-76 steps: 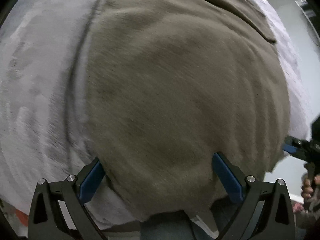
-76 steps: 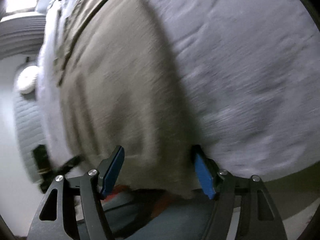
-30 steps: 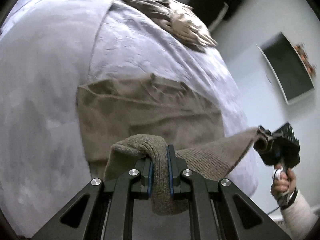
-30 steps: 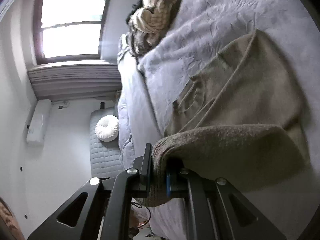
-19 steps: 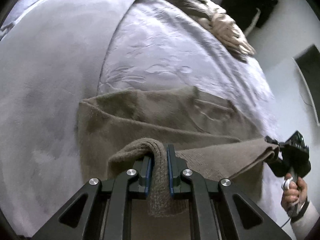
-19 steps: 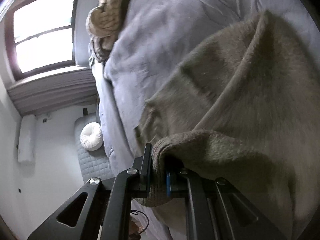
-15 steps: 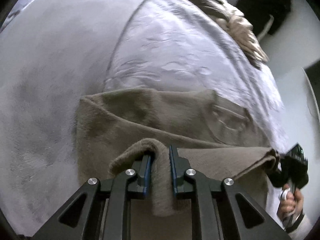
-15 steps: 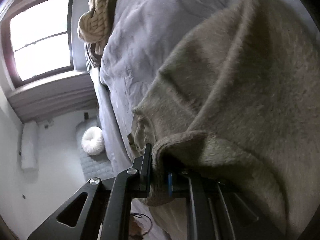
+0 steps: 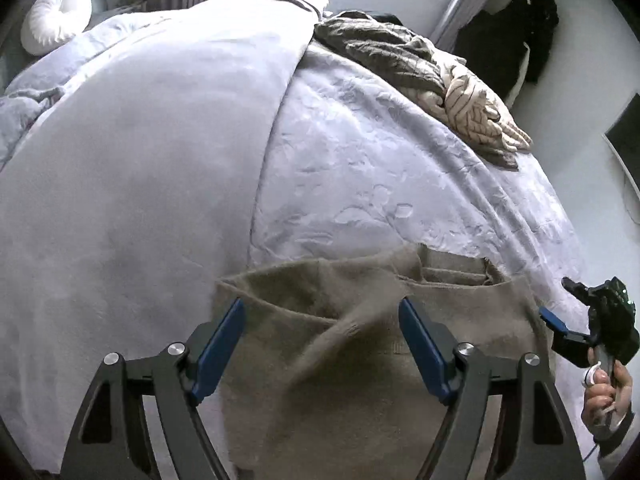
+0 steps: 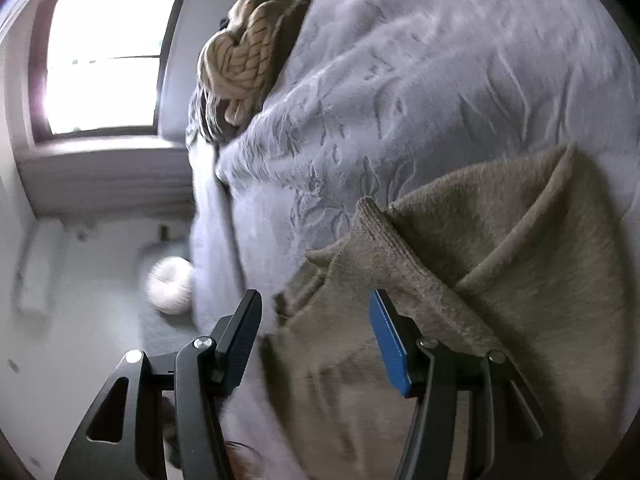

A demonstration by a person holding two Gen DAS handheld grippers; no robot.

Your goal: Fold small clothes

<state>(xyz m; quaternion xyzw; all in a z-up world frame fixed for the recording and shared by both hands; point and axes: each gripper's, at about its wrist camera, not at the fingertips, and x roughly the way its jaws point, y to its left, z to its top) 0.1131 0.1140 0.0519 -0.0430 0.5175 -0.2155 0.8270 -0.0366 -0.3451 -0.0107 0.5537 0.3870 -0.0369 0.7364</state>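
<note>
A taupe knit garment [image 9: 360, 344] lies folded over itself at the near edge of the bed. My left gripper [image 9: 320, 340] is open and empty just above the garment's near half. My right gripper [image 10: 316, 332] is open and empty over the garment [image 10: 500, 264] at its other side. It also shows in the left wrist view [image 9: 560, 332], held in a hand at the right edge of the garment. A ribbed hem [image 10: 384, 240] of the folded layer lies just past the right gripper's blue pad.
The bed has a pale lavender blanket [image 9: 120, 200] and an embossed quilt [image 9: 400, 184]. A heap of beige and brown knitwear [image 9: 440, 80] lies at the far edge. A round white cushion [image 9: 56, 16] lies at the far left. Dark clothes [image 9: 512, 40] hang on the wall.
Both grippers were shut on the garment's edge and carried it over the rest of the piece. Both have now opened and let it go, and it lies folded on the bed.
</note>
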